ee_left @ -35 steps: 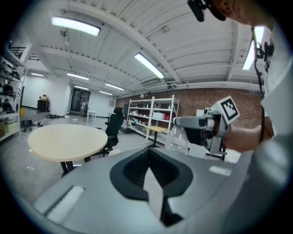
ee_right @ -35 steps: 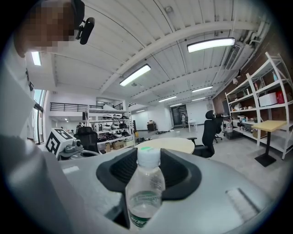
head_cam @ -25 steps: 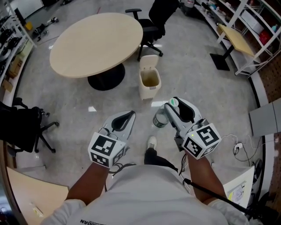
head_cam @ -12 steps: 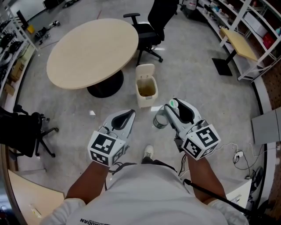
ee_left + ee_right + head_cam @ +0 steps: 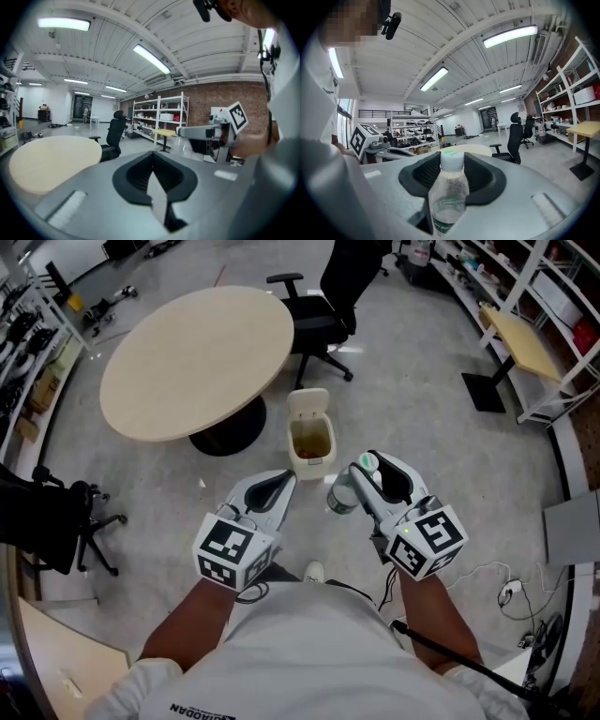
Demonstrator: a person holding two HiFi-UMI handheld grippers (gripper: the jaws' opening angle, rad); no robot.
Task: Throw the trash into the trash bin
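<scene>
Trash bin (image 5: 310, 435): lid up, ahead of both sets of fingertips, well apart.
Right gripper (image 5: 362, 474): fingers clamped on plastic bottle (image 5: 449, 192).
Left gripper (image 5: 277, 487): jaws together, empty.
Risk: early release drops bottle short, or it glances off the rim.

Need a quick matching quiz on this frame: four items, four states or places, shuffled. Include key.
Items:
1. bottle
2. trash bin
3. left gripper
4. round table

States or places:
A. jaws together, nothing between them
B. on the floor beside the table, lid up
C. beige top, dark pedestal base
D. clamped in the right gripper

Pairs: 1-D, 2-B, 3-A, 4-C
</scene>
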